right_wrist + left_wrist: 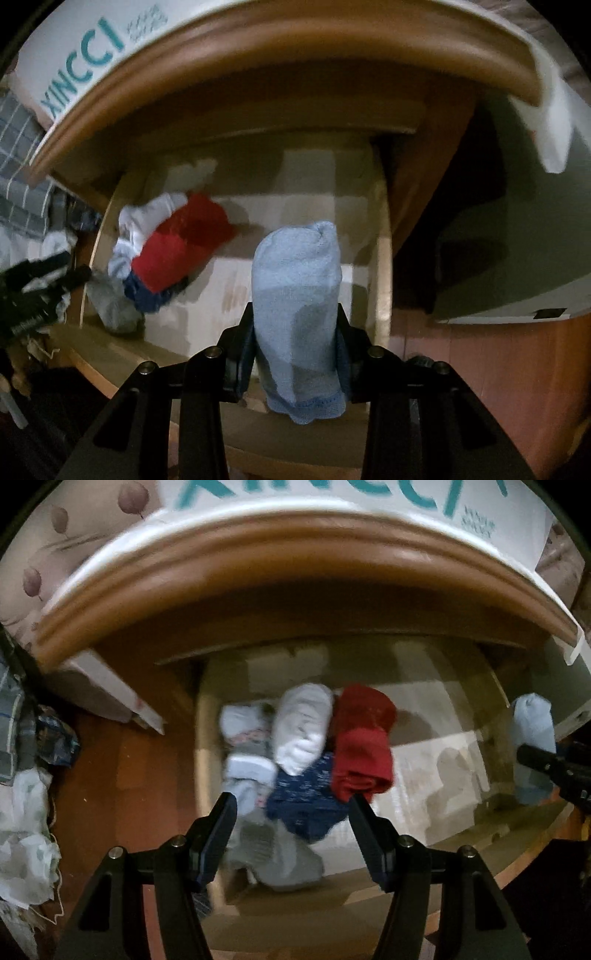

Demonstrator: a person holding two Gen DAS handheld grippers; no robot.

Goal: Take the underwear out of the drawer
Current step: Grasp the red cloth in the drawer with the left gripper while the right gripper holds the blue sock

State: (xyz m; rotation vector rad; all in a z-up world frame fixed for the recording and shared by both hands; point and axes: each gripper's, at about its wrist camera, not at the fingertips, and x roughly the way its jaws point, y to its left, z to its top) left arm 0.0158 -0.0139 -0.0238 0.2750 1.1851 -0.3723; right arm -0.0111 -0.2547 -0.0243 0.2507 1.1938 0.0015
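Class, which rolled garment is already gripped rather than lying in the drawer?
The light blue roll, clamped in the right gripper; the red roll lies loose.

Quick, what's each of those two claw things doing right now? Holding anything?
Left gripper: open, holding nothing, above the clothes pile in the drawer.
Right gripper: closed on a light blue rolled garment.

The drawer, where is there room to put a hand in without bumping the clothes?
Bare drawer floor lies between the red roll and the light blue roll clamped in the right gripper. The left side is crowded: rolls piled by the open left gripper.
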